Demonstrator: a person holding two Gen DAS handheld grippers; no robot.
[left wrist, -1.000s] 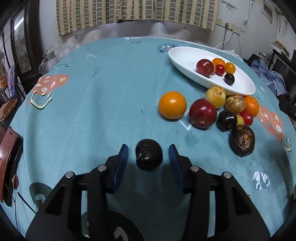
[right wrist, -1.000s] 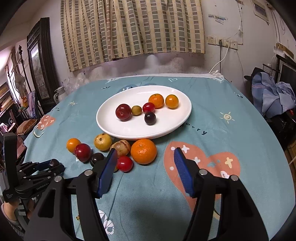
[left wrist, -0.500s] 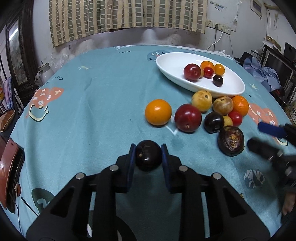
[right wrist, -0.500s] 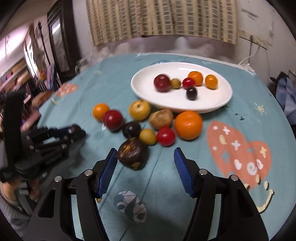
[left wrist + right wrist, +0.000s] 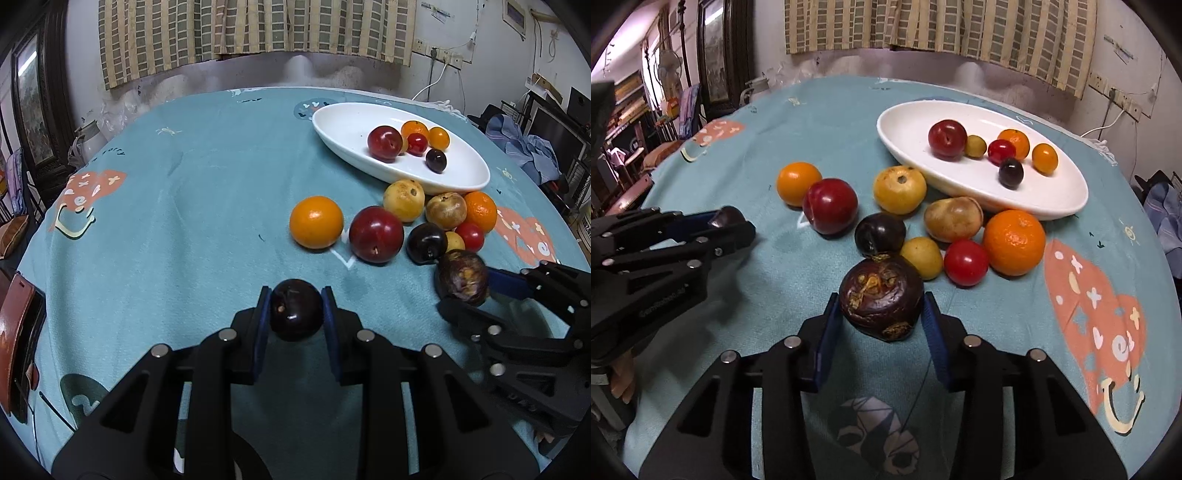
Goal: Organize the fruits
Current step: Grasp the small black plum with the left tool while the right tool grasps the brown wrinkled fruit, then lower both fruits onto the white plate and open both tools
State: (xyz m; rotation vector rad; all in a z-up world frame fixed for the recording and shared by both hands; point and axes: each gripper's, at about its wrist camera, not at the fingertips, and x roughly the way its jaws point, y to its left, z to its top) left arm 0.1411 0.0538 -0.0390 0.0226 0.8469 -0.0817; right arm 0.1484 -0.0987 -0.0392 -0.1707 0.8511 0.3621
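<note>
While six fruits sit in the white dish (image 5: 1052,206), left gripper (image 5: 295,314) clamps one dark plum (image 5: 295,309); right gripper (image 5: 881,314) is closing around one mangosteen (image 5: 881,297).

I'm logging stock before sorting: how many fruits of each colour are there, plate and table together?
Orange fruits: 4
Red fruits: 4
Dark purple fruits: 4
Yellow fruits: 3
Brown fruit: 1
Total: 16

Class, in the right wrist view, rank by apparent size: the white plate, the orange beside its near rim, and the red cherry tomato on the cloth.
1. White plate
2. Orange
3. Red cherry tomato
</note>
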